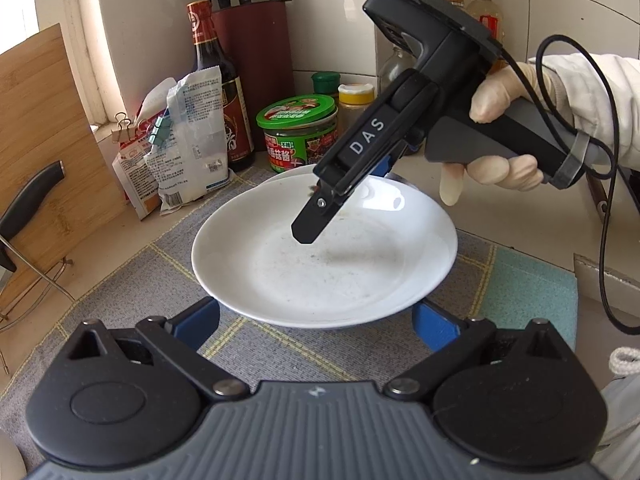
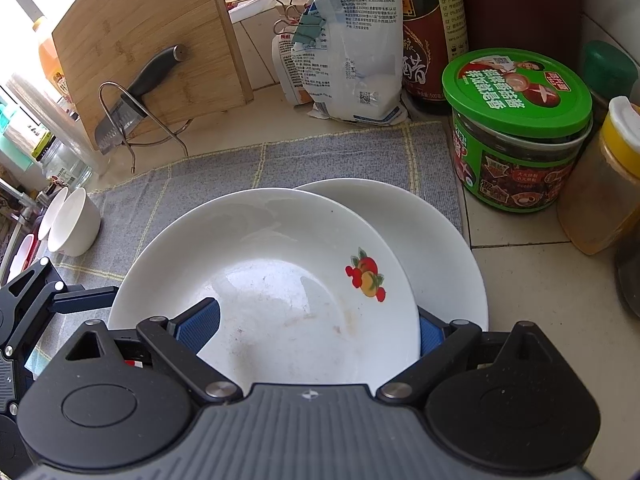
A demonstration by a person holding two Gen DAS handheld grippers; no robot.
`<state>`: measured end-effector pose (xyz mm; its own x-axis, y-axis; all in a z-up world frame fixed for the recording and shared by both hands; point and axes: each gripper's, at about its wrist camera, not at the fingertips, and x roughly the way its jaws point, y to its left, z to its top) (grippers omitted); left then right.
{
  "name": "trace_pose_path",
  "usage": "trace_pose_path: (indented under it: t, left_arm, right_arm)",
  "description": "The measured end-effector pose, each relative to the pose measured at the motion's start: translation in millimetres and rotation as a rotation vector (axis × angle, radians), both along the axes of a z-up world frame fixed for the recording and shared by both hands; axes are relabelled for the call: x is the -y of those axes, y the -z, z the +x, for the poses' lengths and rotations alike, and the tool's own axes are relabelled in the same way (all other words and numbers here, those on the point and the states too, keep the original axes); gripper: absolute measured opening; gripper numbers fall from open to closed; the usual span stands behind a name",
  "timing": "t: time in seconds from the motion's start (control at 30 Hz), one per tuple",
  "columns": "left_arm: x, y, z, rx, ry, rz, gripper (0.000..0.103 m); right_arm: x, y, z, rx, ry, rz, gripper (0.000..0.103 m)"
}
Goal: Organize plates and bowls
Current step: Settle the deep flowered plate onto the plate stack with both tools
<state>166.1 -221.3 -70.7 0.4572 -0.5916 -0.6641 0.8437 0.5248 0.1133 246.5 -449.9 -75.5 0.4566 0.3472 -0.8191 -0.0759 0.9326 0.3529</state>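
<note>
Two glossy white ceramic plates: the upper plate [image 2: 264, 280], with a fruit decal, overlaps the lower plate [image 2: 440, 248] on a grey woven checked mat [image 2: 320, 152] over the pale tiled worktop [image 2: 520, 280]. Right hand-held gripper [image 2: 320, 328] jaws spread wide, straddling the upper plate's near rim; left hand-held gripper [image 1: 316, 320] likewise spread, holding nothing. A green-lidded jar [image 2: 516, 128], bottles and a bamboo board [image 2: 152, 40] crowd the tiled corner.

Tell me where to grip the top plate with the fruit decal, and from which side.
Pinch the fruit-decal plate at its thin near rim, coming from the camera side. It overlaps the plain plate behind, so the far edge is blocked; the near rim overhangs the cloth.
</note>
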Motion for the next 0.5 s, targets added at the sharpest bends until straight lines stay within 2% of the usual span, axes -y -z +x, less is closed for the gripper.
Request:
trace_pose_path:
  t: [0.5]
  left_arm:
    - [3.4, -1.5, 3.0, -0.003, 0.005, -0.025, 0.102]
  right_arm:
    - [-5.9, 1.3, 1.9, -0.042, 0.006, -0.117, 0.102]
